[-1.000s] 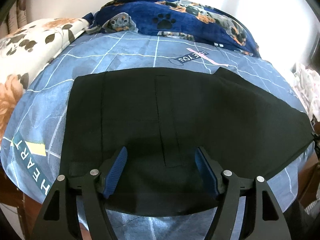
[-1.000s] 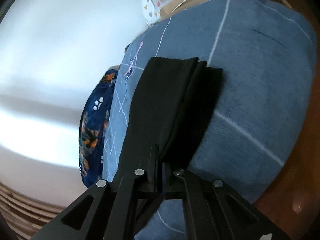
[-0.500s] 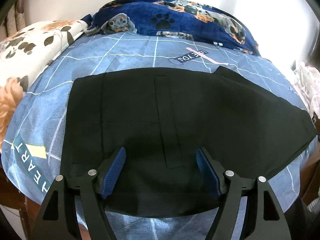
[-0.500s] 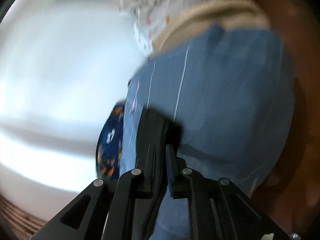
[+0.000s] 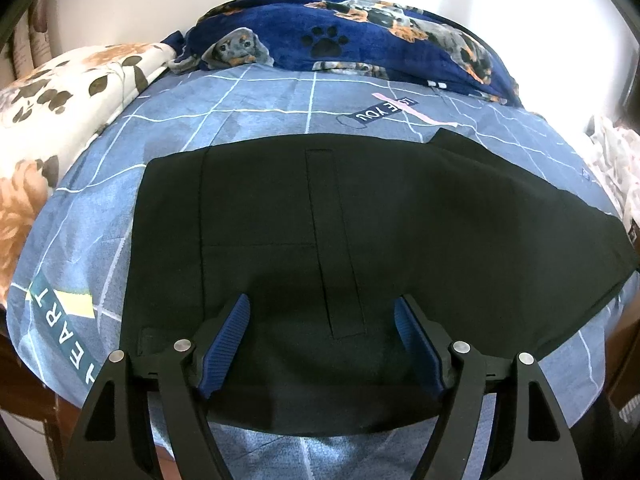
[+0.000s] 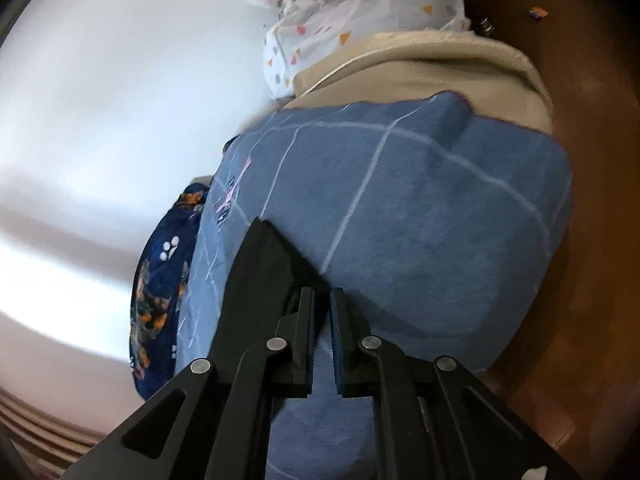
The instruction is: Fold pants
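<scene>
Pants lie flat on the bed, long axis toward frame right; my left hand-held gripper hangs released over the waist, my right hand-held gripper, slightly parted and empty, beside the leg end

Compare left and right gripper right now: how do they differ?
Left gripper stands wide open; right gripper shows only a narrow gap, having just opened slightly. Left hovers over the black pants; right sits at their edge over the blue bedsheet. Neither holds cloth; both have blue ribbed pads.
</scene>
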`<state>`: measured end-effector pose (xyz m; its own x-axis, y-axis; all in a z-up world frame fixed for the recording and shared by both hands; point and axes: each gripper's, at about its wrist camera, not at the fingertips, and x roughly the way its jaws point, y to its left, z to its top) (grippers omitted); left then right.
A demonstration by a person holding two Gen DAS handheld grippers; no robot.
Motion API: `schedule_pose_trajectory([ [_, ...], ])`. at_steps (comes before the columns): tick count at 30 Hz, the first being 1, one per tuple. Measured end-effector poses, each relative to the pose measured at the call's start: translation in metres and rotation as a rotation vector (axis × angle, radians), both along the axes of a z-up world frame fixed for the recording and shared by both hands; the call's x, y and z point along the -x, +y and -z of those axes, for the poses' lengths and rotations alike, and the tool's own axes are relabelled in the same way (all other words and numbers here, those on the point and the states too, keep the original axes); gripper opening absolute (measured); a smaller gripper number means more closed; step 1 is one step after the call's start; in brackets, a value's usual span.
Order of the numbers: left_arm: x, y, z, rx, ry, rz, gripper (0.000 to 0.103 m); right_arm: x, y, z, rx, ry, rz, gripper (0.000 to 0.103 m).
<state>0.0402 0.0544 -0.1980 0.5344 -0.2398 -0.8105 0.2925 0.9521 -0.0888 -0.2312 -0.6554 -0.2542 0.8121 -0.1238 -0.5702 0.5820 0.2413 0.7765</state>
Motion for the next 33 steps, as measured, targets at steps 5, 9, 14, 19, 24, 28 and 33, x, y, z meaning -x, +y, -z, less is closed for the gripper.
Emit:
schedule_pose_trajectory([
  [5, 0.000, 0.000, 0.000, -0.007, -0.005, 0.003, 0.076, -0.008, 0.000, 0.000, -0.018, 0.004, -0.014, 0.013],
  [9, 0.001, -0.003, 0.001, -0.015, -0.009, 0.005, 0.078, -0.014, -0.001, 0.005, -0.056, -0.024, -0.043, 0.013],
  [14, 0.001, -0.004, 0.001, -0.016, -0.008, 0.004, 0.079, -0.020, 0.003, -0.004, 0.018, 0.064, -0.042, 0.003],
  [19, 0.002, -0.006, 0.001, -0.014, -0.007, 0.010, 0.079, -0.013, -0.005, -0.008, 0.037, 0.105, 0.001, 0.002],
  [24, 0.003, -0.008, 0.002, -0.018, -0.016, 0.011, 0.081, 0.005, -0.012, 0.013, -0.107, -0.083, 0.035, 0.004],
  [28, 0.002, -0.010, 0.002, -0.019, -0.015, 0.011, 0.083, 0.032, -0.021, 0.055, -0.399, -0.356, 0.148, 0.016],
  [33, 0.002, -0.010, 0.002, -0.018, -0.015, 0.010, 0.084, 0.026, -0.022, 0.041, -0.344, -0.359, 0.088, 0.046],
])
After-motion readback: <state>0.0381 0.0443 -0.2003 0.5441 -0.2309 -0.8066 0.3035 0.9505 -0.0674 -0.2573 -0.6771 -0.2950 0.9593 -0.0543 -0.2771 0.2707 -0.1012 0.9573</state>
